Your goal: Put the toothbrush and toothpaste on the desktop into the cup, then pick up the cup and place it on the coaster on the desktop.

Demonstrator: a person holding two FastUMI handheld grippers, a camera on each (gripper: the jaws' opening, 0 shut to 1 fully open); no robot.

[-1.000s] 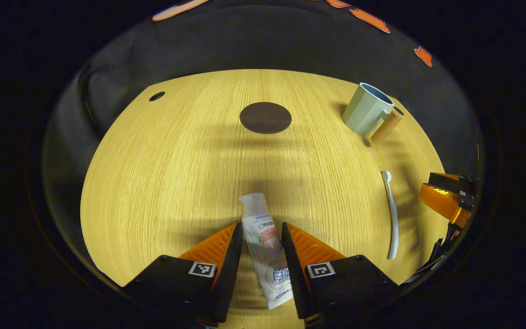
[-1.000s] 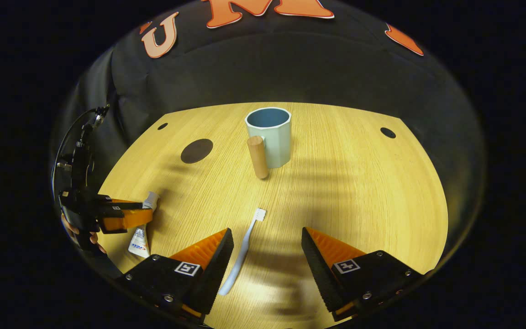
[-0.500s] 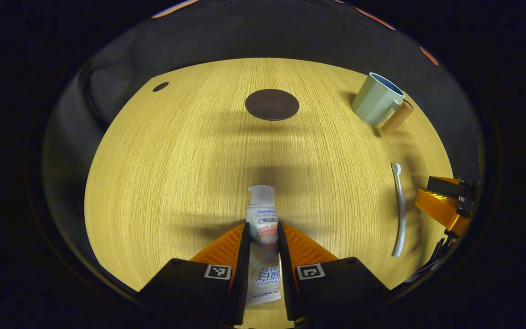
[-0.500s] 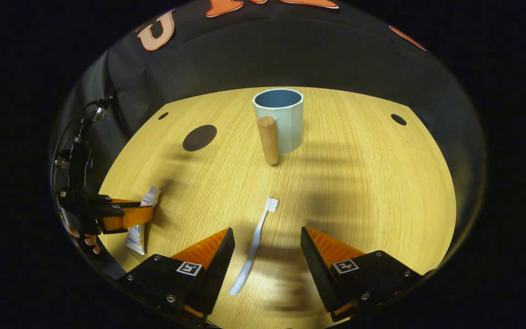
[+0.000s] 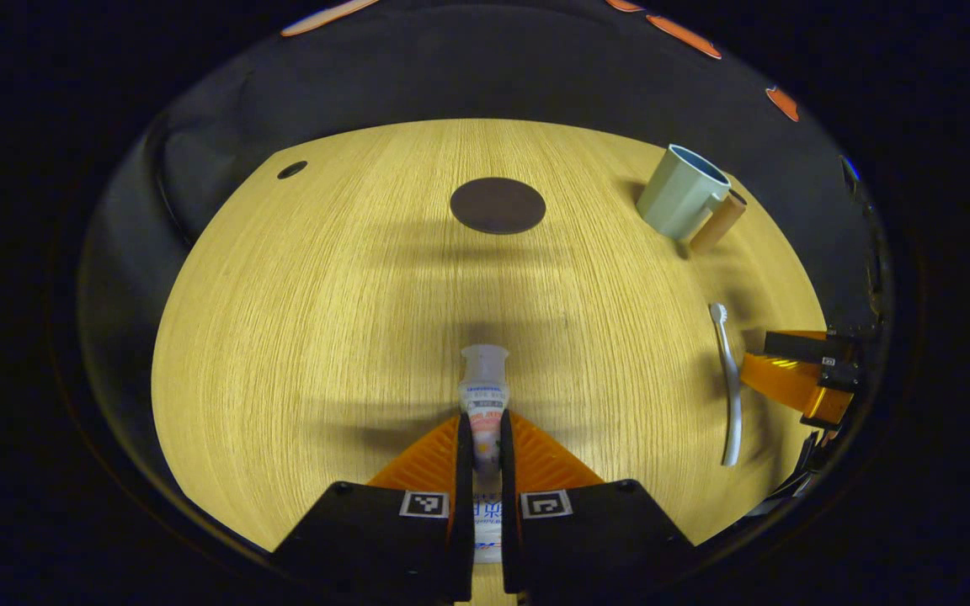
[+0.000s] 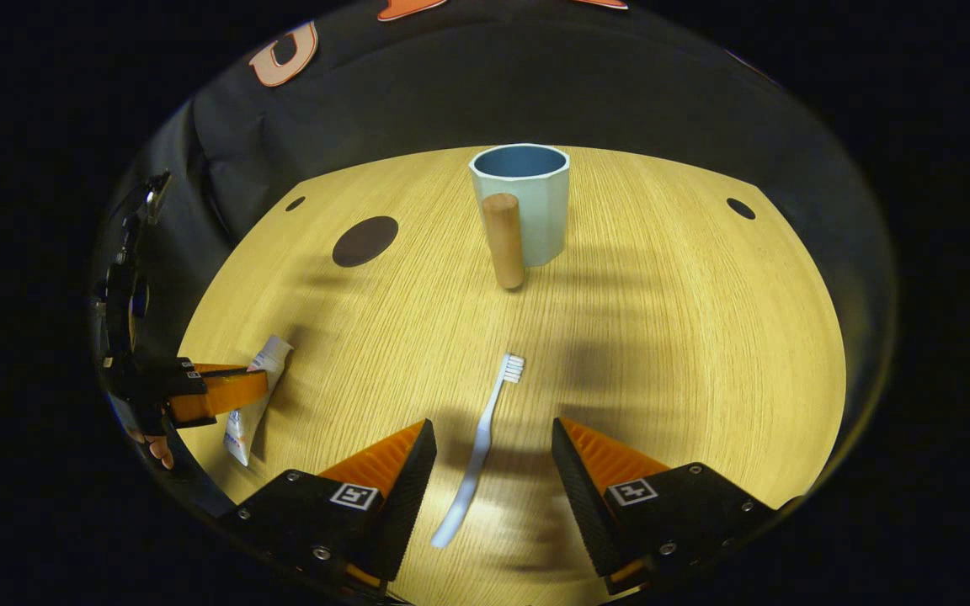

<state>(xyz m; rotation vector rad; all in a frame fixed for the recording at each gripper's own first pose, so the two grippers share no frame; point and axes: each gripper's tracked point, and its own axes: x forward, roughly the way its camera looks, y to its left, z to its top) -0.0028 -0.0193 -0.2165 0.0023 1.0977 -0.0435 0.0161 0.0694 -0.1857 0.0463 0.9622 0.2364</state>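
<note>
Squeezing the toothpaste (image 5: pixel 485 396), left gripper (image 5: pixel 485 442); right gripper (image 6: pixel 489 450) straddles toothbrush (image 6: pixel 479 450).

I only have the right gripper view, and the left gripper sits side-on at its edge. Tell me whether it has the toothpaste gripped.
Observer: Yes. In the left gripper view both fingers of the left gripper press on the toothpaste, mid-tube.
Operator: Now give me which end leads.
Observer: The cap end sticks out ahead of the fingers, aimed roughly at the coaster; the cup stands off to its right.
</note>
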